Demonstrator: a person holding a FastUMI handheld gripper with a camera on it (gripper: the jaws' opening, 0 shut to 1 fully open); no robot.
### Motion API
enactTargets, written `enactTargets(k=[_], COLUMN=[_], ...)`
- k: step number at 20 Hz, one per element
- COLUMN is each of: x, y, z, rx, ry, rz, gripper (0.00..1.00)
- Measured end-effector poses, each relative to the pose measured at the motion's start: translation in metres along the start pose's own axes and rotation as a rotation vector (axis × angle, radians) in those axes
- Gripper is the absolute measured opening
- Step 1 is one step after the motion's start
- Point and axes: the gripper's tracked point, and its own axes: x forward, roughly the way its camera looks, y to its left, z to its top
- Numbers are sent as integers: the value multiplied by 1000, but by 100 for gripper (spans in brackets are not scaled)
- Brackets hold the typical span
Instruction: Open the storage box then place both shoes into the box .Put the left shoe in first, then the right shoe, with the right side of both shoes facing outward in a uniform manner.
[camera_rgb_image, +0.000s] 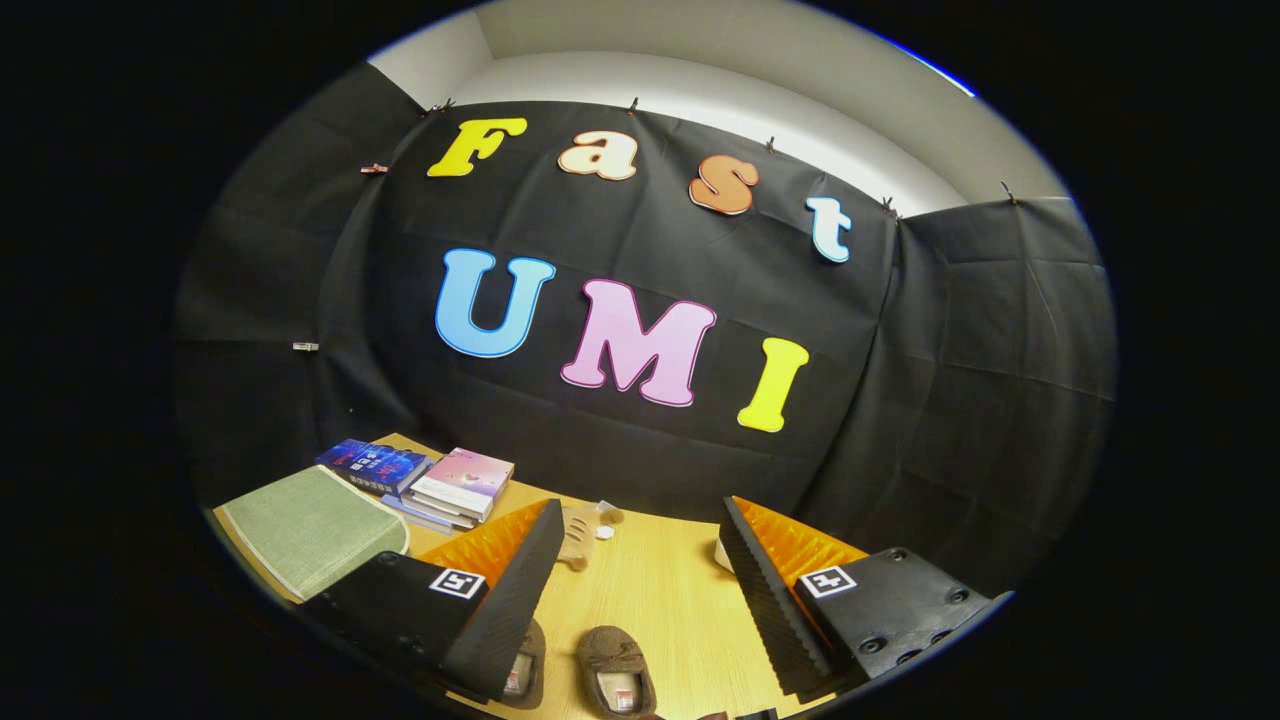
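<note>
Two brown shoes (612, 672), a stack of books (440, 480), one green mat (310, 525).

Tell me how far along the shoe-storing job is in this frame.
Nothing looks done yet. Both brown slippers lie on the wooden table, one between the fingers, the other partly behind one finger. The hand-held gripper hovers open above them, holding nothing. Still left: opening the storage box, then placing the left shoe, then the right.
</note>
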Motion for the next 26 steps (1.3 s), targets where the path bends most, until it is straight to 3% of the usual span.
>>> enactTargets(k=[6, 10, 15, 18, 22, 26], x=[4, 12, 15, 1, -27, -38], y=[14, 42, 86, 138, 199, 237], z=[1, 1, 1, -9, -51, -101], rx=[-2, -23, 51, 115, 317, 507], ry=[-20, -42, -56, -26, 169, 399], rz=[49, 156, 346, 581, 905, 1051], gripper=[98, 98, 98, 98, 98, 99])
